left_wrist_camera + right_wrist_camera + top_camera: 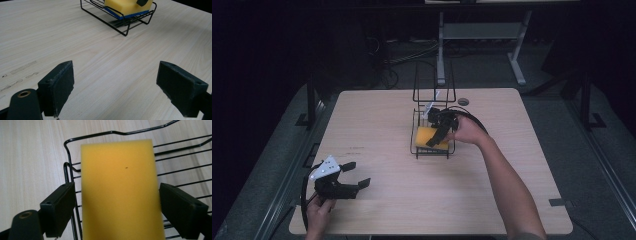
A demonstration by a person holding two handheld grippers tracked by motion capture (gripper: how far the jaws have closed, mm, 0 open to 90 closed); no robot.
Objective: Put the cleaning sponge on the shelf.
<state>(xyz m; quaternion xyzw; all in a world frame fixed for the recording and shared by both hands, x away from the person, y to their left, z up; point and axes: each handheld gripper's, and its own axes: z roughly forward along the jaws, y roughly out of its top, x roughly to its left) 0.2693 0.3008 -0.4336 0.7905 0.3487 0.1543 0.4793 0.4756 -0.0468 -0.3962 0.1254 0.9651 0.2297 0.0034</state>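
High view: the right gripper (438, 134) reaches into the black wire rack (432, 150) at table centre, its jaws straddling the yellow sponge (424, 136) that lies flat in the rack's tray. The left gripper (343, 181) rests near the table's 7 o'clock corner, well apart from the rack, so the right hand is clearly the nearer one.

Left gripper view: its jaws stand spread wide over the bare wooden table (75, 45), pinching nothing. The rack sits at 12 o'clock, holding 1 sponge, yellow above a blue underside (125, 15).

Right gripper view: the sponge (120, 192) lies straight ahead between the 2 spread jaws, its long axis running 6 to 12 o'clock, along the gripper's line of sight. The pads (61, 207) flank its long sides, just beside them; contact cannot be told. Wires of the rack (72, 147) show beneath.
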